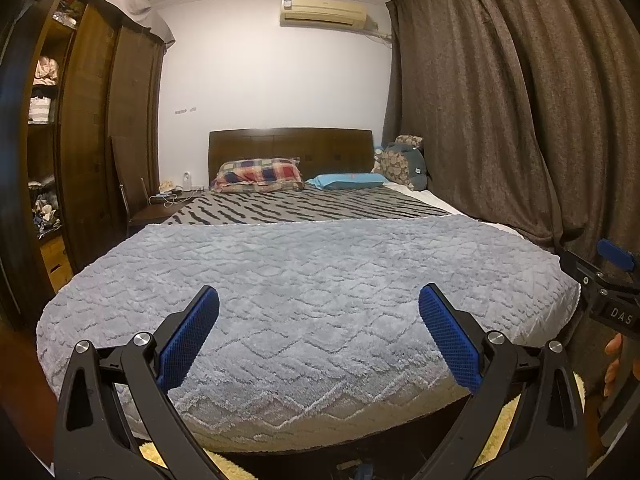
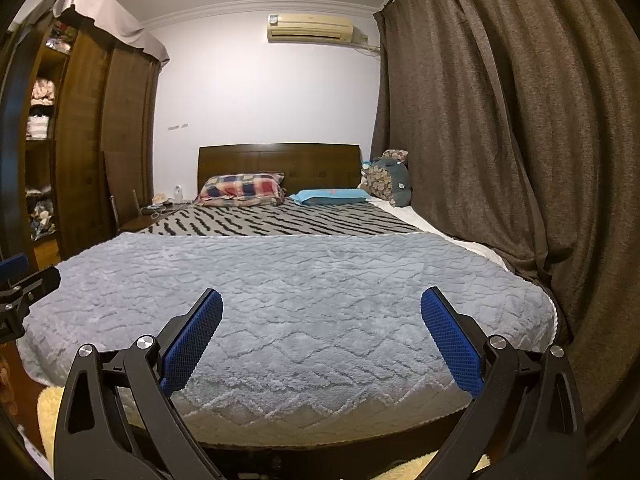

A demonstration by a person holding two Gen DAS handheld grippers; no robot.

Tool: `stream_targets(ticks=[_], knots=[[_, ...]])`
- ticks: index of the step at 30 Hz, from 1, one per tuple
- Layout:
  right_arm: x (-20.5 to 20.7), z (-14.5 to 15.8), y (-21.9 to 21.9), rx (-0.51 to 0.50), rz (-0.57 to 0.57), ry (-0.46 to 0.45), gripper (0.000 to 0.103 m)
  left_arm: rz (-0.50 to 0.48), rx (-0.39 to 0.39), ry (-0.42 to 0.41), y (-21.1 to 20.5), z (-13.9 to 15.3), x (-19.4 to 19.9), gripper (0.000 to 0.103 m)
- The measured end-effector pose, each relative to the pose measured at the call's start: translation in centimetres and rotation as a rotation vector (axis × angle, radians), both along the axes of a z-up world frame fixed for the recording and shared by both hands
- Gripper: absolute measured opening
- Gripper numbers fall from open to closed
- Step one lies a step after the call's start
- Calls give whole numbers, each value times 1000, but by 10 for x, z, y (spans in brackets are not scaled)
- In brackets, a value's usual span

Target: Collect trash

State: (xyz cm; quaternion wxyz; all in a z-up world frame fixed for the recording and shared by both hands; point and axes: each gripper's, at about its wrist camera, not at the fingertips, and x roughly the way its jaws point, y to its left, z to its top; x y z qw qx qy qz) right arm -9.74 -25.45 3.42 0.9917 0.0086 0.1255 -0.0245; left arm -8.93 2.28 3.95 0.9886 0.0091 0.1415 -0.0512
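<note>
My left gripper (image 1: 319, 300) is open and empty, held above the foot of a bed covered by a grey plush blanket (image 1: 304, 280). My right gripper (image 2: 321, 300) is open and empty too, over the same blanket (image 2: 296, 288). The right gripper's body shows at the right edge of the left wrist view (image 1: 612, 284); the left gripper's body shows at the left edge of the right wrist view (image 2: 20, 288). No trash item shows on the bed in either view.
A striped sheet (image 1: 304, 204), a plaid pillow (image 1: 260, 174) and a blue pillow (image 1: 348, 181) lie near the wooden headboard (image 1: 290, 148). A wardrobe (image 1: 88, 128) stands left, brown curtains (image 1: 500, 112) right. A cluttered nightstand (image 1: 168, 198) is beside the bed. A yellow rug (image 2: 48, 404) lies below.
</note>
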Motion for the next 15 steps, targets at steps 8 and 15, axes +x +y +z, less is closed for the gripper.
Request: stream_targets(ticks=[8, 15], knots=[[0, -1, 1, 3, -3, -4, 100, 4, -2, -5, 0, 2, 1, 95], [0, -2, 1, 7, -5, -4, 100, -1, -4, -2, 2, 1, 1, 95]])
